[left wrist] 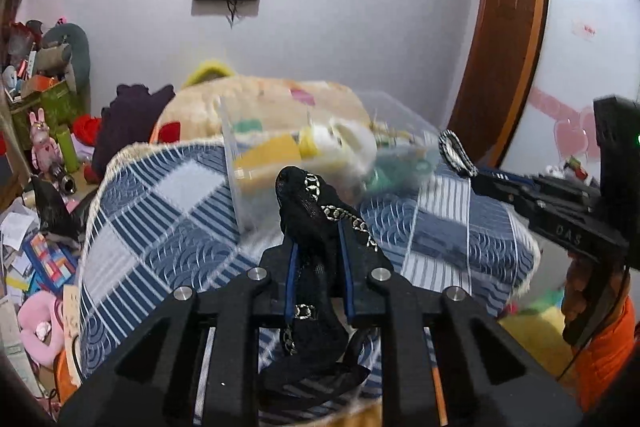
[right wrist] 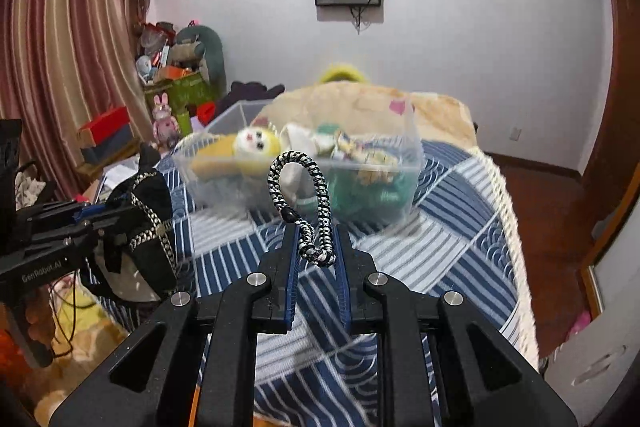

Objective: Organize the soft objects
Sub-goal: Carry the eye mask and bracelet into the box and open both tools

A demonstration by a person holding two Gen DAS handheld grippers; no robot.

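Observation:
My left gripper is shut on a black mesh cloth with silver chain trim, which hangs down between the fingers above the bed. In the right wrist view that cloth and the left gripper show at the left edge. Between the pads of my right gripper, which is shut, stands a black-and-white braided cord loop; the same cord loop appears at the right of the left wrist view. A clear plastic bin holding plush toys sits on the bed just beyond both grippers.
The bed carries a blue patchwork quilt and a beige blanket behind the bin. Toys, boxes and papers crowd the floor at the left. A wardrobe door stands right; a hand in an orange sleeve holds the right gripper.

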